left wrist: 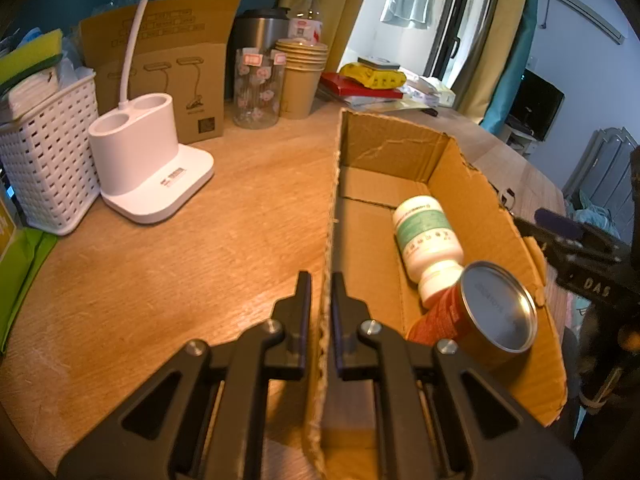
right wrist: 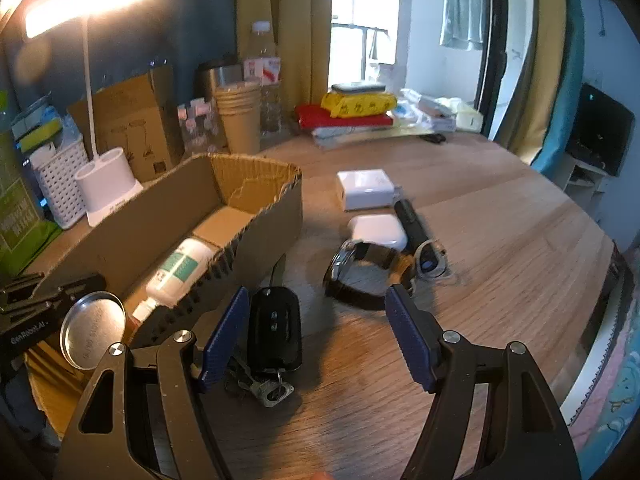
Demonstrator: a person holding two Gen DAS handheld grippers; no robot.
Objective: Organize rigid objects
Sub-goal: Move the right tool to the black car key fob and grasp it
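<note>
An open cardboard box (left wrist: 472,200) lies on the wooden table; it also shows in the right wrist view (right wrist: 160,216). Inside lie a white pill bottle (left wrist: 428,240) and a red tin can (left wrist: 492,312). My left gripper (left wrist: 321,280) is shut on the box's left wall. My right gripper (right wrist: 314,312) is open and empty, low over the table beside the box. A black car key with keyring (right wrist: 274,328) lies next to its left finger. Ahead lie a black wristwatch (right wrist: 360,276), a white earbud case (right wrist: 378,230), a white charger (right wrist: 364,188) and a black stick-shaped object (right wrist: 412,220).
At the back stand a white lamp base (left wrist: 148,160), a white basket (left wrist: 48,160), a cardboard carton (left wrist: 172,68), a glass jar (left wrist: 256,88), paper cups (left wrist: 300,76), a steel flask, a water bottle and a pile of books and packets (right wrist: 360,112). The table edge curves at the right.
</note>
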